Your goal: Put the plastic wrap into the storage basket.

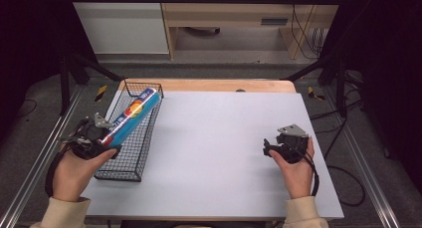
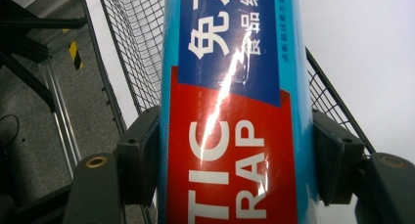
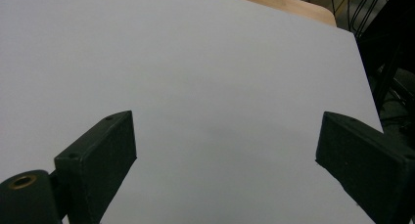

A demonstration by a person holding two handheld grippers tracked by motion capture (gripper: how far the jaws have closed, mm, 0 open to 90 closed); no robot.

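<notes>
1. The left gripper was clamped on a long blue plastic-wrap box, its two black jaws pressed flat against the box's two long sides near the end nearest the person.
2. Relative to the wire basket, the box lay slanting along the basket's length: its far end reached toward the basket's far rim, and its near end stuck out over the basket's left wall, where the gripper held it. Whether the far end rested on the mesh or hung just above it could not be told.
3. Judging from this, the step in hand was most likely laying the box down in the basket. To do it well, the box should be kept lined up with the basket's long axis, and the near end brought inward past the left wall and lowered until the box lay flat before the jaws let go.
4. The grip sat near one end, so the far end could sag or swing; a slow, level lowering would suit.
5. The right gripper hovered over the white table top, well to the right of the basket, its jaws spread wide and holding nothing.
</notes>
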